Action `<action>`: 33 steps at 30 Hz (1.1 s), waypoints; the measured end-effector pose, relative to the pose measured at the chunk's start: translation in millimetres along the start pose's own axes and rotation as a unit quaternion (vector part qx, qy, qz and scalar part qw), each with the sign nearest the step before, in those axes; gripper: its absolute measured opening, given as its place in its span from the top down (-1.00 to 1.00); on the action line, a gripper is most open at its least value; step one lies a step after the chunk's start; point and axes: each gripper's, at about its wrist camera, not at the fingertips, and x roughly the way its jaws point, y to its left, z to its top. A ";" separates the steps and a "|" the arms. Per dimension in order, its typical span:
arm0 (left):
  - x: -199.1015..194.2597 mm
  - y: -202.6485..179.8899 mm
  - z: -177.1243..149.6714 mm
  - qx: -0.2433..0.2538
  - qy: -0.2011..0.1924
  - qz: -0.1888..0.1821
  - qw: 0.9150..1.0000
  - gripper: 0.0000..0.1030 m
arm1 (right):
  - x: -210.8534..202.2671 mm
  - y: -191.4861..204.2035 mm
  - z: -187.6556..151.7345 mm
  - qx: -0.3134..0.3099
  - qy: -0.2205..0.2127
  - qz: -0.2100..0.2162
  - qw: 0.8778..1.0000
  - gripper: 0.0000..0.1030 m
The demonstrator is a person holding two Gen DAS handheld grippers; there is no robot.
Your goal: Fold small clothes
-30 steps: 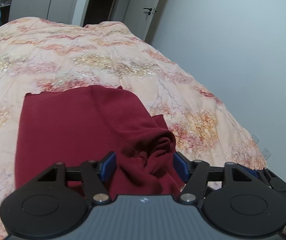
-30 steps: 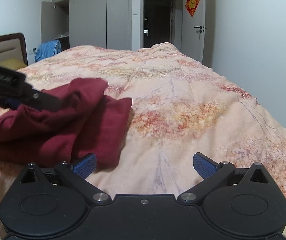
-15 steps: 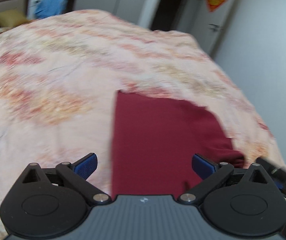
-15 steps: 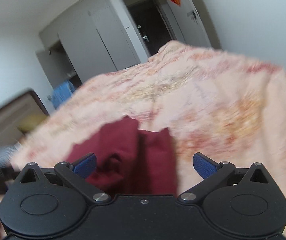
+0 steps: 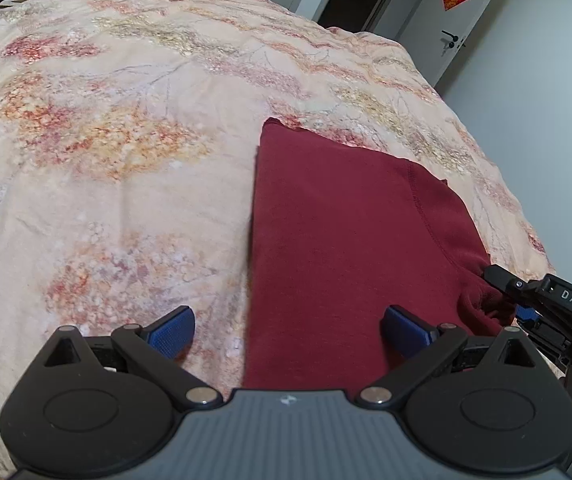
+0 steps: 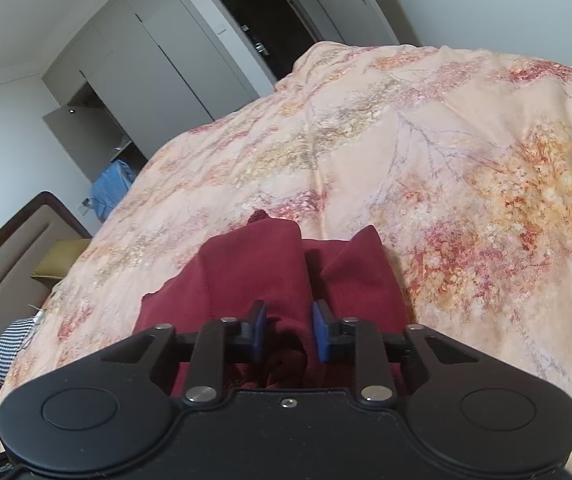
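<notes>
A dark red garment (image 5: 338, 232) lies partly folded on the floral bedspread (image 5: 118, 128). My left gripper (image 5: 290, 330) is open and empty, low over the garment's near left edge. My right gripper (image 6: 289, 332) is shut on a bunched fold of the red garment (image 6: 254, 272) at its near right corner. The right gripper also shows in the left wrist view (image 5: 526, 300), at the garment's right side.
The bed's right edge drops off toward a white wall (image 5: 546, 92). A door (image 5: 446, 20) with a red decoration stands beyond. A headboard (image 6: 14, 248), a yellow pillow (image 6: 58, 258) and striped cloth (image 6: 4, 346) lie at the left. Blue clothing (image 6: 110, 188) hangs by the wardrobe.
My left gripper let go of the bunched garment, opened and swung left. My right gripper moved onto the garment's corner and closed on it.
</notes>
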 end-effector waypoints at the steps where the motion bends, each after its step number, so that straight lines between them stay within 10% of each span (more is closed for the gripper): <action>1: -0.4 -1.0 0.0 0.002 -0.001 -0.003 1.000 -0.99 | -3.6 -0.8 0.4 -0.004 -0.002 0.005 1.000 0.64; 14: 11.1 -19.7 -11.7 0.021 0.035 -0.030 0.999 -0.99 | -37.1 -34.3 -7.7 -0.014 -0.001 -0.012 1.000 0.76; 23: 1.8 -26.1 -11.0 0.030 0.026 -0.014 0.999 -0.99 | -54.9 -16.1 -9.7 -0.089 -0.017 -0.021 0.996 0.23; 33: -9.6 -18.9 -9.5 0.022 0.020 0.004 1.000 -0.99 | -91.9 2.8 -50.1 -0.165 0.051 0.099 0.980 -0.08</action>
